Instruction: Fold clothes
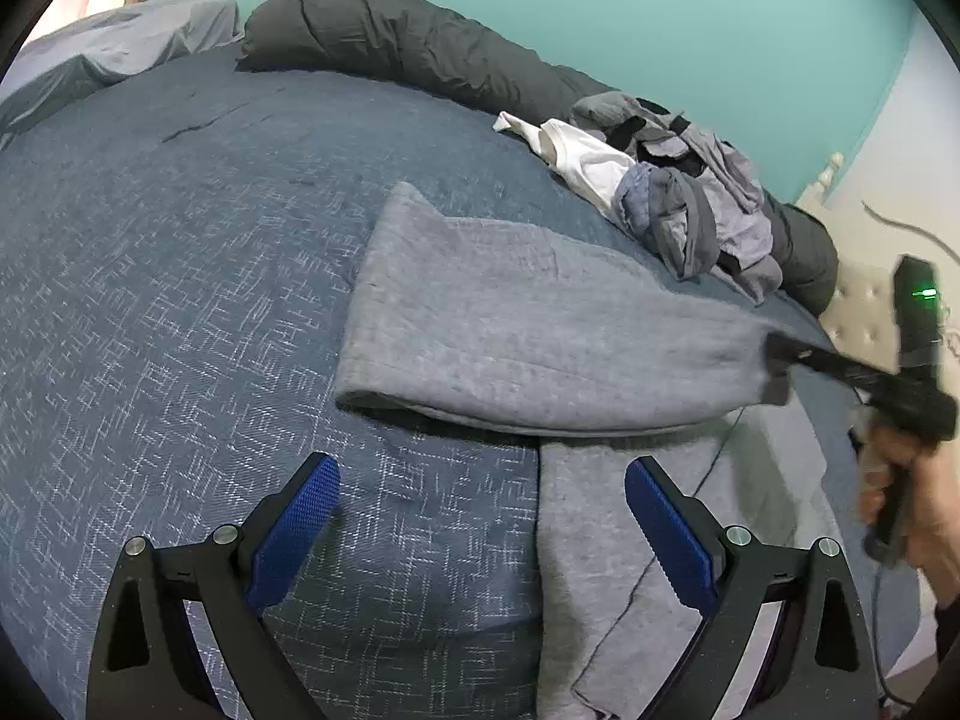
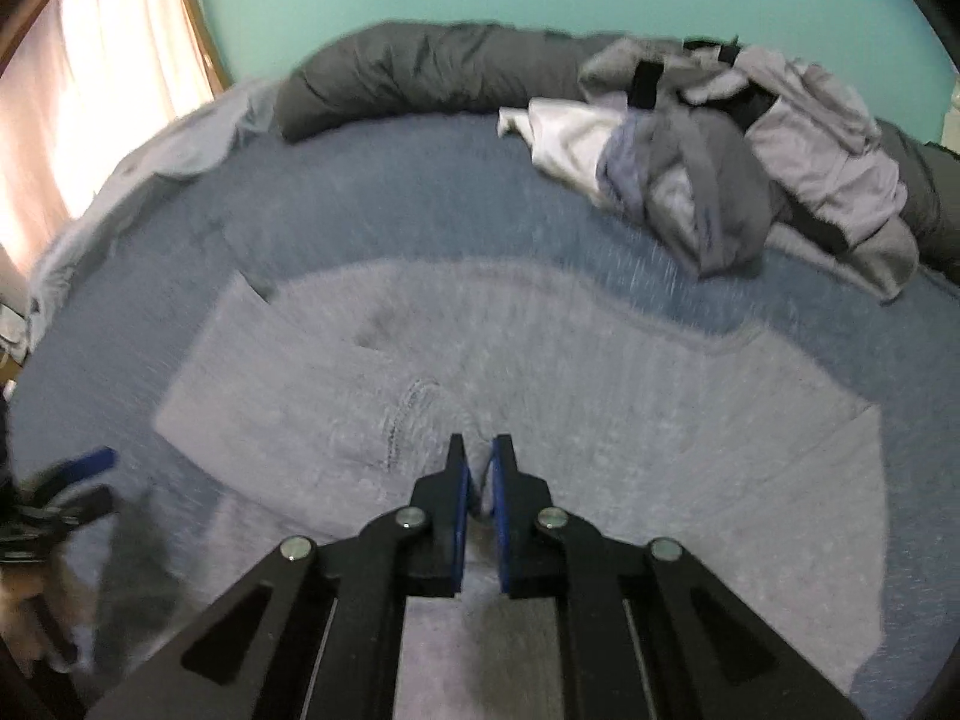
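A grey knit garment lies spread on the blue bedspread, with one part folded across another. My left gripper hovers open over its near edge, its right pad above the grey cloth and nothing between its jaws. My right gripper is shut on a pinch of the grey garment. In the left wrist view the right gripper grips the garment's right end, held by a person's hand. The left gripper shows blurred at the lower left of the right wrist view.
A pile of unfolded clothes, grey, white and lilac, lies at the far right of the bed. A dark rolled duvet runs along the teal wall. A pale blue pillow is far left, and a tufted headboard is on the right.
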The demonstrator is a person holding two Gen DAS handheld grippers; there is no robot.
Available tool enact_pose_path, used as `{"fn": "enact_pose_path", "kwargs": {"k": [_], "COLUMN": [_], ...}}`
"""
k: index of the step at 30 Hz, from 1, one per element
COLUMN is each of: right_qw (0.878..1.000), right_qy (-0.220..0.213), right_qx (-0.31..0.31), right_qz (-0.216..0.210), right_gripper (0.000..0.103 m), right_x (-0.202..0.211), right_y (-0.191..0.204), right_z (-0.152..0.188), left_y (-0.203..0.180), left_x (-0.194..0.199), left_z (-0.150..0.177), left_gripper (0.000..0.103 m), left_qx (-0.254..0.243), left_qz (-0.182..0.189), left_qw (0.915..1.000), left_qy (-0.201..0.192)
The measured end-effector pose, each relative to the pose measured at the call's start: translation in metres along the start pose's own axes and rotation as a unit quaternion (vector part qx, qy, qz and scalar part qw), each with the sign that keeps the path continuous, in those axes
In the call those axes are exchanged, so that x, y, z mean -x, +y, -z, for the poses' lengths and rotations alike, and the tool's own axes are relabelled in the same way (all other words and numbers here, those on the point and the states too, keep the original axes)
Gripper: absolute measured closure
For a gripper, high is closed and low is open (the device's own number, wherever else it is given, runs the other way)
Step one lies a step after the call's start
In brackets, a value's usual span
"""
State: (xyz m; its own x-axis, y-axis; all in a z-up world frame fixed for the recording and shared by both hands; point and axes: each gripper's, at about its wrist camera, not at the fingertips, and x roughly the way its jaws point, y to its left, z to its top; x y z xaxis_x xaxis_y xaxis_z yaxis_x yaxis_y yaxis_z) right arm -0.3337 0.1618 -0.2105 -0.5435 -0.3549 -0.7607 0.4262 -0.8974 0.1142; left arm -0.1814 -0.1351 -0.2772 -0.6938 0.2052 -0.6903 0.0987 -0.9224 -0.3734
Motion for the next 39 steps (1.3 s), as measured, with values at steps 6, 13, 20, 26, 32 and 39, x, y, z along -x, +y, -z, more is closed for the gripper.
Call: {"fn": "enact_pose_path", "kwargs": {"k": [6, 13, 20, 26, 32, 39], "right_qw": [1.0, 0.998, 0.991, 0.98, 0.973, 0.963], "right_qy": [-0.02, 0.01, 0.035, 0.076, 0.087, 0.123], "right_qx": [-0.016, -0.055, -0.128, -0.179, -0.212, -0.238], "right_qz": [-0.012, 0.004, 0.035, 0.028, 0.039, 0.03], "right_gripper": [0.096, 0.096, 0.096, 0.096, 0.096, 0.096], "right_x": [0.076, 0.143, 0.17, 0.162, 0.16, 0.136], "right_y": [-0.01, -0.049, -0.103, -0.122, -0.142, -0.156], "right_z": [-0.009, 0.033, 0.091, 0.143, 0.167, 0.193], "left_y": [-0.004, -0.01, -0.014, -0.016, -0.014, -0.017], "left_x": [0.008, 0.006, 0.002, -0.003, -0.005, -0.01], "left_z": [-0.002, 0.004, 0.011, 0.012, 0.014, 0.013], "left_gripper": [0.005, 0.005, 0.005, 0.005, 0.005, 0.005], "left_qx": [-0.002, -0.004, -0.009, -0.011, -0.013, -0.016], "left_qz": [0.002, 0.015, 0.019, 0.018, 0.014, 0.013], "left_qw": [0.9999, 0.9999, 0.9997, 0.9997, 0.9996, 0.9995], "left_qy": [-0.01, -0.002, 0.01, 0.016, 0.02, 0.023]}}
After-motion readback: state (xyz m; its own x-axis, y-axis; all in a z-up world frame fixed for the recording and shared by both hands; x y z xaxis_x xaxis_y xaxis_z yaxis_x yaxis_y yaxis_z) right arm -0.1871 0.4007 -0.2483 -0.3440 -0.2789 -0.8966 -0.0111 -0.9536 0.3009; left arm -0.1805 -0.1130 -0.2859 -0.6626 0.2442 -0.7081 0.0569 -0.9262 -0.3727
